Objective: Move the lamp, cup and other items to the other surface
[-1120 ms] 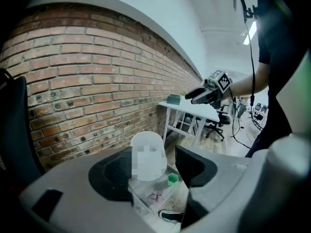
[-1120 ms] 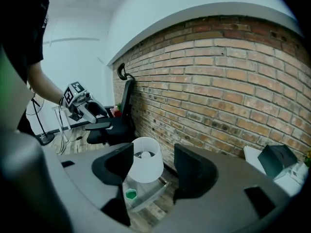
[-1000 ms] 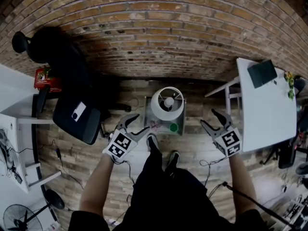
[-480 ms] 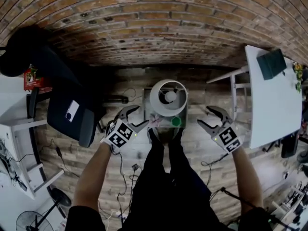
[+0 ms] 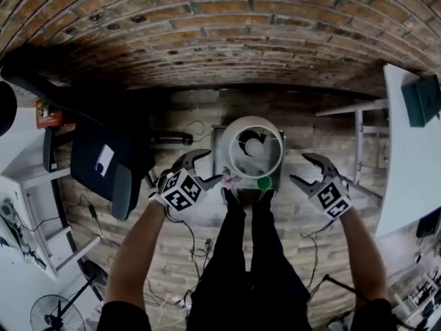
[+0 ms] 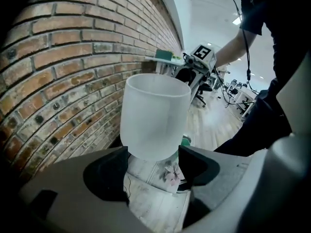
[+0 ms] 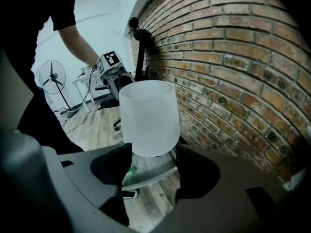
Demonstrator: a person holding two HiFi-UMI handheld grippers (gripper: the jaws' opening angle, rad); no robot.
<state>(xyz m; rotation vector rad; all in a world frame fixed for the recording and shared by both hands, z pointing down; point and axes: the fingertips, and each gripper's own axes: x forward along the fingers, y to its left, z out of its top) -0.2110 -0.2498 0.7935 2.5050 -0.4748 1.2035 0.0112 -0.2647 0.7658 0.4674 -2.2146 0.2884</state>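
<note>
Both tongs have dropped and closed in on the lamp since the earlier frames, and their jaws have just been opening. Left tongs (image 5: 209, 167) stand wide apart and empty at the lamp's 9 o'clock. Right tongs (image 5: 303, 169), also apart and empty, hang at its 3 o'clock. Neither touches it. The lamp (image 5: 253, 147) stands on a low stand (image 5: 218, 143), its frosted shade ahead of each pair of jaws, not between the pads. A green cup (image 5: 264, 183) sits at the shade's 6 o'clock, near a flowered item (image 5: 231, 181). The likely risk is that the smooth, wide shade slips or tilts under an uneven squeeze and knocks the cup off. The white table (image 5: 413, 164) lies far out at 3 o'clock.
</note>
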